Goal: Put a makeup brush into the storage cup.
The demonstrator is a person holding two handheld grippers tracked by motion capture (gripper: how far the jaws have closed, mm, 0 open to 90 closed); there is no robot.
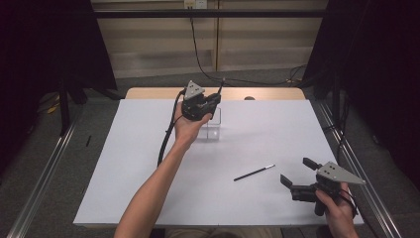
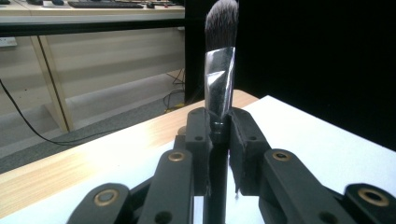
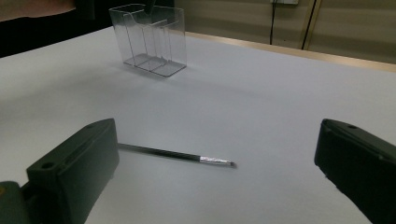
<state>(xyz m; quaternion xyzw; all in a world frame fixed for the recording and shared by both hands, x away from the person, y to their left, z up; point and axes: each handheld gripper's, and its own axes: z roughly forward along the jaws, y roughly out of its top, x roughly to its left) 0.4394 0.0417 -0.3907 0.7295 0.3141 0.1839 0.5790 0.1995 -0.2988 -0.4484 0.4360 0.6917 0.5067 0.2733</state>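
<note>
1. Your left gripper (image 2: pixel 218 123), black hard plastic with brass-coloured rivets, is clamped on a makeup brush with a black round handle, shiny crimped silver ferrule and soft dark bristles fading to grey tips (image 2: pixel 219 70); the brush stands upright between the jaws.
2. In the high view that left gripper (image 1: pixel 214 98) is above the clear hard-plastic rectangular organiser box with inner dividers (image 1: pixel 212 130), at the far middle of the table.
3. Your right gripper (image 1: pixel 295 172), topped by a grey three-cornered plate, sits at the near right; jaws spread wide, gripping nothing.
4. A thin black pencil-like stick with a short silver band near its tip (image 3: pixel 175 154) lies flat on the matte white table sheet (image 1: pixel 148 163), just ahead of the right jaws, not touching them.
5. Organiser compartments look glossy, see-through, straight-walled; contents can't be made out.
6. A pale wood-grain tabletop strip (image 1: pixel 148 93) runs along the sheet's far side.
</note>
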